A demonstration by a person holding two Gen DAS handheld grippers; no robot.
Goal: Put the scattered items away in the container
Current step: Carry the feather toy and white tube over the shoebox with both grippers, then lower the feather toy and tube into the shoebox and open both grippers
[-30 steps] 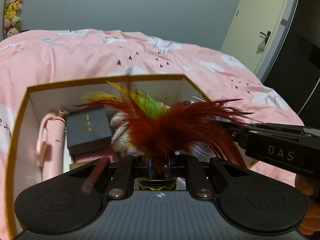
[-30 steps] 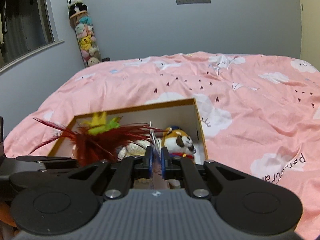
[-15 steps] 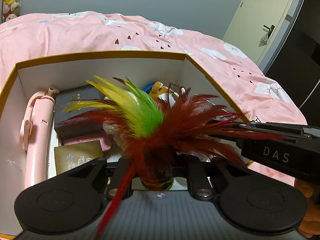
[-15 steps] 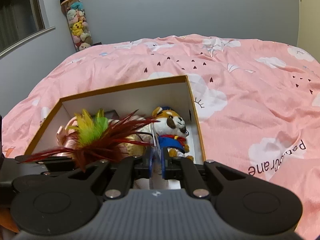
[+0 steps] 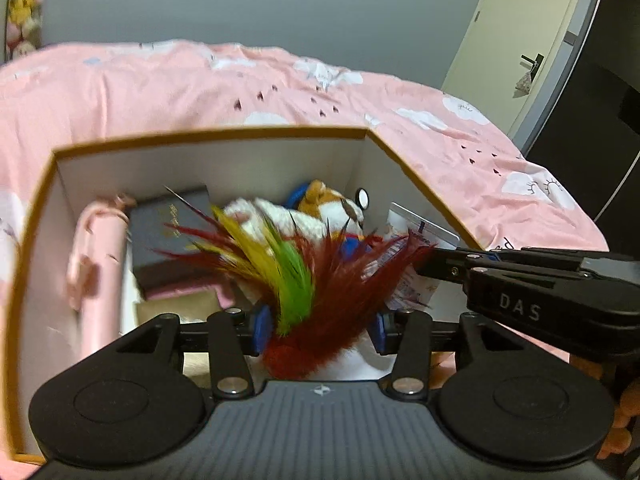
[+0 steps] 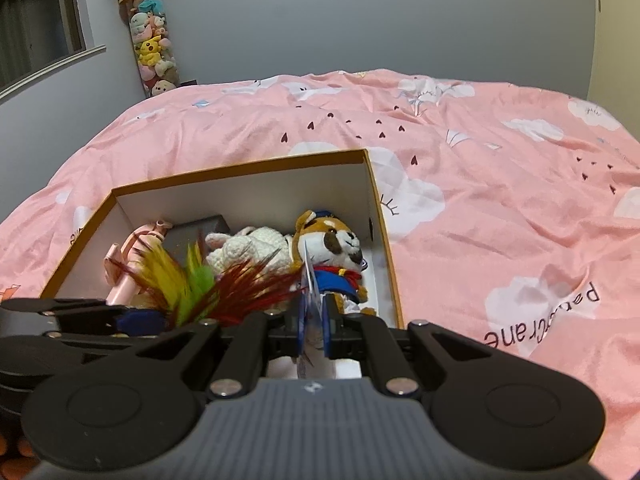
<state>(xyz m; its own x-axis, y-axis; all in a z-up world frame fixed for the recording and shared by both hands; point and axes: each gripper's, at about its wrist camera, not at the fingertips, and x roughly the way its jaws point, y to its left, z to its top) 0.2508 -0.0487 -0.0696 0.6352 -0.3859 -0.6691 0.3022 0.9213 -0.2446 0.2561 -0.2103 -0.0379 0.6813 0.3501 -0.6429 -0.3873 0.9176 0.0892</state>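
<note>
A feather shuttlecock [image 5: 316,280] with red, yellow and green feathers sits low between the blue pads [image 5: 262,328] of my left gripper [image 5: 320,328]. The jaws are opening and the pads stand clear of it. It hangs over the open white box with a gold rim [image 5: 208,134]. My right gripper [image 6: 312,328] is shut on a thin white printed packet [image 6: 310,280], held upright over the box's near right part. In the left wrist view the packet [image 5: 420,236] pokes in from the right, at the tip of my right gripper [image 5: 428,260].
Inside the box [image 6: 240,168] lie a pink bottle-like item [image 5: 96,264], a dark small case [image 5: 172,232], a white crocheted toy [image 6: 248,252] and a fox plush in blue [image 6: 332,248]. A pink duvet [image 6: 480,160] surrounds the box. A plush-filled column [image 6: 154,48] stands by the wall.
The left jaws have spread apart and the shuttlecock has sunk and tilted between them. The right gripper, still shut on the packet, has come lower over the box.
</note>
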